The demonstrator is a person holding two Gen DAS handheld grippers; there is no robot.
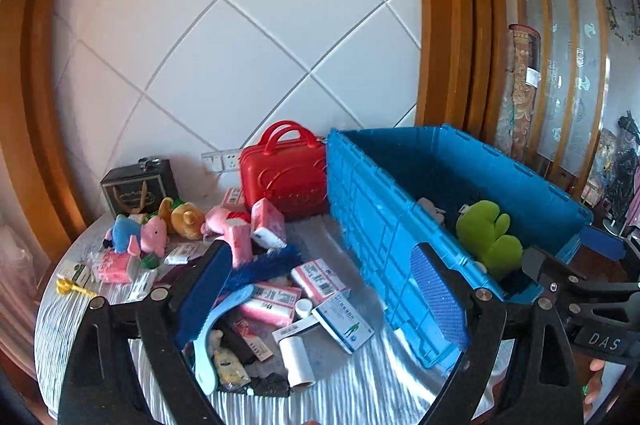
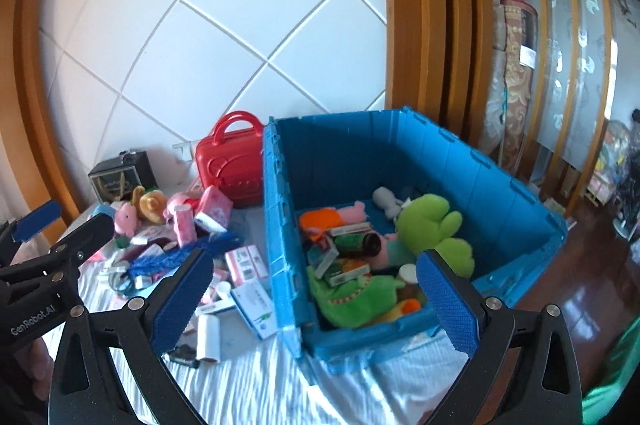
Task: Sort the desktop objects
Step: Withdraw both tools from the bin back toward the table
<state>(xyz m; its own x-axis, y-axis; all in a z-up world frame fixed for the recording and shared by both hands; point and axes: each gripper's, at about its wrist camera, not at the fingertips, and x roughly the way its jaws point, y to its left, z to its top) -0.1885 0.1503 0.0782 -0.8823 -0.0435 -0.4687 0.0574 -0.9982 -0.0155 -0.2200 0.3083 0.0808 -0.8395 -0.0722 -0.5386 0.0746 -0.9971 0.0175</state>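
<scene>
**Both grippers spread and empty beside the blue crate**

On the far left of the table point(image 1: 352, 397) lies a heap of plush toys point(image 1: 140, 235) and pink boxes point(image 1: 320, 279). The left gripper point(image 1: 320, 289) hangs over it, fingers spread, holding nothing. Right of it, the blue crate point(image 2: 280, 225) holds a green plush point(image 2: 432, 225). The right gripper point(image 2: 316, 297) hovers spread wide across the crate's near wall, empty.

Both views are brightly lit by daylight. Glare streaks the wooden floor point(image 2: 576, 305) to the right of the right claw point(image 2: 316, 301). The blue crate point(image 2: 472, 161) beyond its fingers is slightly motion-blurred. Fisheye distortion bends the wall tiles point(image 1: 240, 25) above the left claw point(image 1: 324, 301), and corners vignette black.
</scene>
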